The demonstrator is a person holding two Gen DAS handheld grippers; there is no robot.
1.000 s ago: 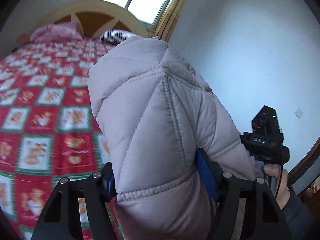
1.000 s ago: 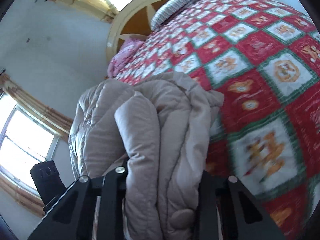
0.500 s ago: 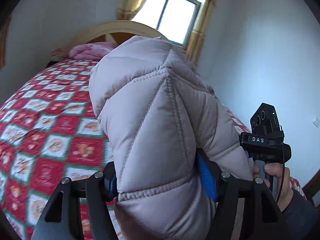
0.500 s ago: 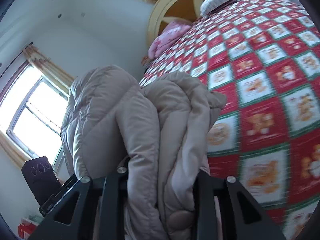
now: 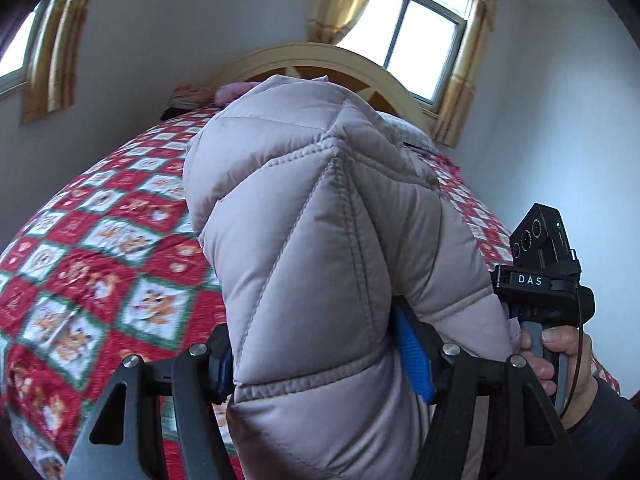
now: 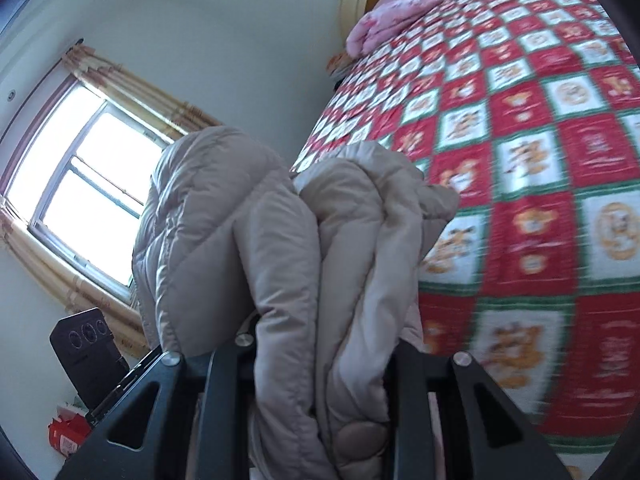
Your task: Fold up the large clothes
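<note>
A pale pink-beige quilted puffer jacket (image 5: 304, 248) is bunched up and held in the air over the bed (image 5: 100, 248). My left gripper (image 5: 320, 356) is shut on a thick padded fold of it, blue pads pressing both sides. In the right wrist view the same jacket (image 6: 320, 248) hangs in folded layers, and my right gripper (image 6: 324, 354) is shut on those layers. The right gripper's body (image 5: 540, 276), held by a hand (image 5: 560, 352), shows at the right of the left wrist view. The left gripper's body (image 6: 86, 344) shows at lower left of the right wrist view.
The bed carries a red, green and white patchwork cover (image 6: 520, 160). A pink bundle (image 6: 384, 16) lies near the arched wooden headboard (image 5: 320, 60). Curtained windows (image 5: 420, 32) (image 6: 80, 184) sit in white walls. A red packet (image 6: 68, 432) lies low at left.
Both grippers have swung sideways together with the jacket still clamped. The views have turned: the bed now fills the left of the left view, and the window has come into the right view.
</note>
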